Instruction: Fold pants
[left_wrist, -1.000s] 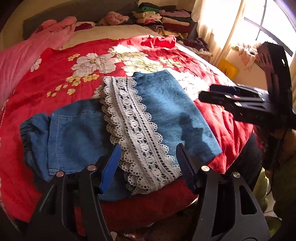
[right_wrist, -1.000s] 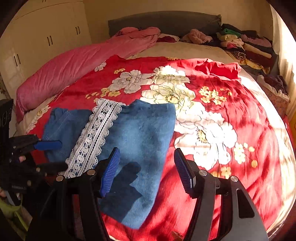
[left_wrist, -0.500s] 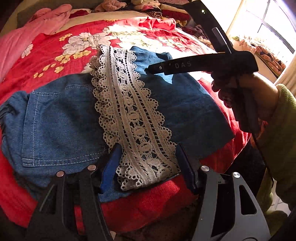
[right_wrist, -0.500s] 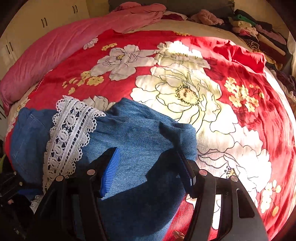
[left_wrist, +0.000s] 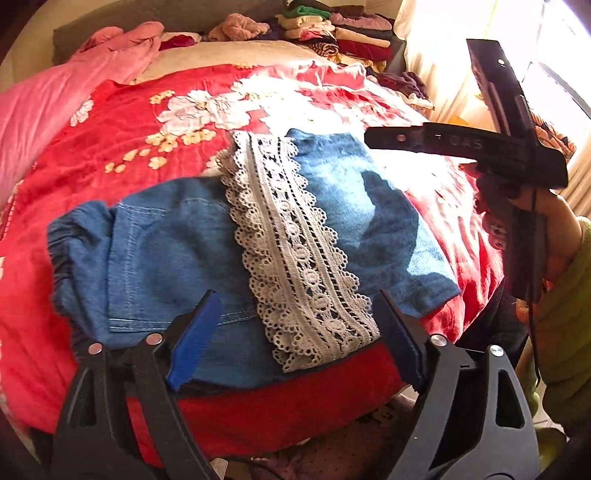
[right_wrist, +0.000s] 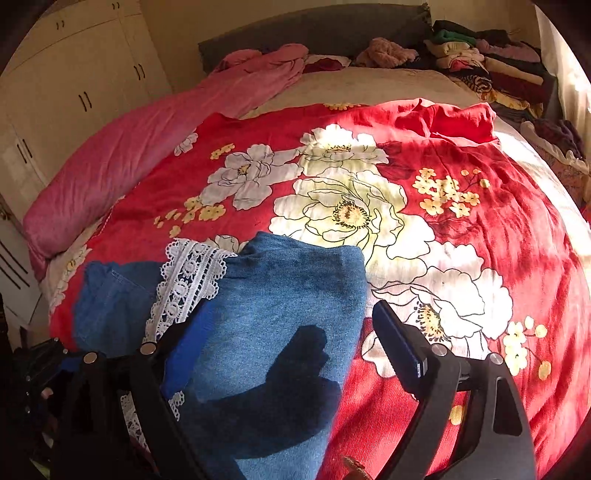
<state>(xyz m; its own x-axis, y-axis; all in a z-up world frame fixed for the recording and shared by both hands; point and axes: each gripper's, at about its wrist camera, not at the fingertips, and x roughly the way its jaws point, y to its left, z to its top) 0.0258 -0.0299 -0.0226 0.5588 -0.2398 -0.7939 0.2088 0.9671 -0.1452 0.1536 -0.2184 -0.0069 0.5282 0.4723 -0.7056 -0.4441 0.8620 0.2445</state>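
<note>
Blue denim pants (left_wrist: 173, 254) (right_wrist: 291, 302) with a white lace band (left_wrist: 295, 251) (right_wrist: 188, 280) lie folded on the red flowered bedspread near its front edge. My left gripper (left_wrist: 295, 339) hovers over the near end of the lace, its jaws opening wide, and the pads touch nothing. My right gripper (right_wrist: 291, 347) hangs above the lighter denim leg, jaws also opening, casting its shadow on the cloth. Seen from the left wrist, the right gripper's body (left_wrist: 480, 144) and the hand (left_wrist: 535, 225) holding it stand at the right.
The red flowered bedspread (right_wrist: 480, 206) covers most of the bed. A pink quilt (right_wrist: 155, 147) lies along the left side. A heap of folded clothes (right_wrist: 491, 70) sits at the head, right. White wardrobes (right_wrist: 62, 96) stand at the left; a bright window is right.
Both grippers' jaws have spread wider. Both cameras dipped close to the pants half a second ago and have since pulled back. The pants lie as before.
</note>
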